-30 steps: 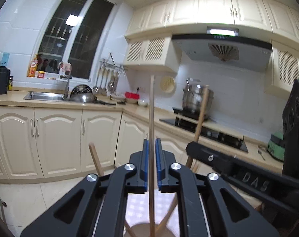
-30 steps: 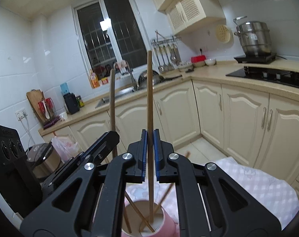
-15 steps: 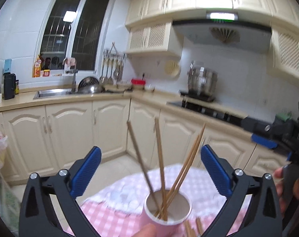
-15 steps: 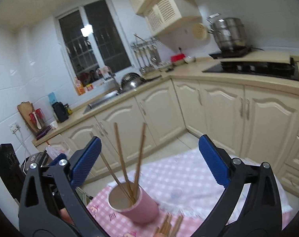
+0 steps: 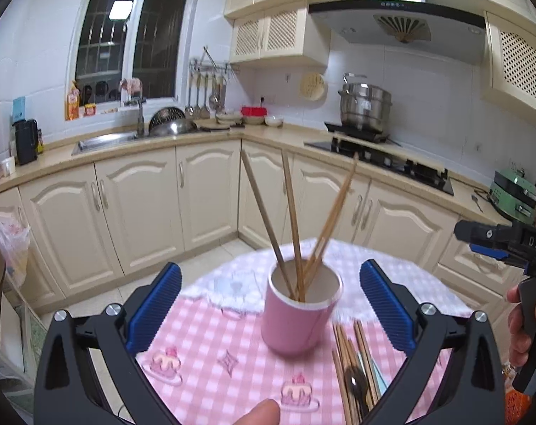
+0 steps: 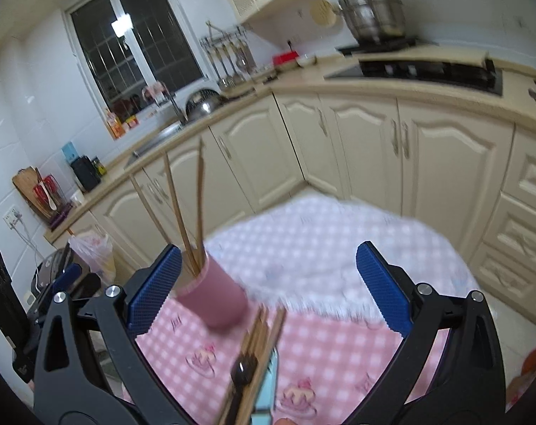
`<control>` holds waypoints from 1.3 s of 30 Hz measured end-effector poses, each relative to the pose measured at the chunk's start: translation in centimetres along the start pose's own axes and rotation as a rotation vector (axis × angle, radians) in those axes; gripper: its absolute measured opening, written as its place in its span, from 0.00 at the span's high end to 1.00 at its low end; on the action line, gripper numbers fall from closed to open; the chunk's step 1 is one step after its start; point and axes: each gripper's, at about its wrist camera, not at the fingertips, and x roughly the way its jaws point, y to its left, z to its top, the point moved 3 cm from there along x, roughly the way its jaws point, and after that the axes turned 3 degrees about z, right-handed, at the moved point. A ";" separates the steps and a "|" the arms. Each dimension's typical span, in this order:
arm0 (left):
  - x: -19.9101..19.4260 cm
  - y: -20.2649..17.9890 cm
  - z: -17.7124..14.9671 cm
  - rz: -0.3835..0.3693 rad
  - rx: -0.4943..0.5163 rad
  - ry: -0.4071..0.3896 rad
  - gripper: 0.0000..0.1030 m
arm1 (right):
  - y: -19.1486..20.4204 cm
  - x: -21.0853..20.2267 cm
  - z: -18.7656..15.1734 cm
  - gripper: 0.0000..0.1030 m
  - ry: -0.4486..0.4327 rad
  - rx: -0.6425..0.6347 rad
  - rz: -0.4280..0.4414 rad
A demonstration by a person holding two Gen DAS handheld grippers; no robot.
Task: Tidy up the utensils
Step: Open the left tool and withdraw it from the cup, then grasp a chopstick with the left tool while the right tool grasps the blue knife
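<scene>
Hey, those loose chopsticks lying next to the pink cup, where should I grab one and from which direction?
Take a chopstick from the loose bundle near its middle, coming straight down from above with the jaws across its length. They lie flat on the tablecloth, side by side, so a side approach would probably shove them. The end toward the pink cup is crowded; a dark spoon lies over the near end.

I see wooden chopsticks (image 5: 292,219) in a matt pink cup (image 5: 298,313), checked cloth (image 5: 211,350) over the counter, ribbed blue pads (image 5: 156,306) on my matt black plastic claws, and a shiny steel pot (image 5: 365,108).
</scene>
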 end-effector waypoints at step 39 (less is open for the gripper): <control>8.4 -5.1 -14.5 -0.045 0.183 0.485 0.04 | -4.0 4.6 -14.8 0.06 0.435 -0.094 -0.150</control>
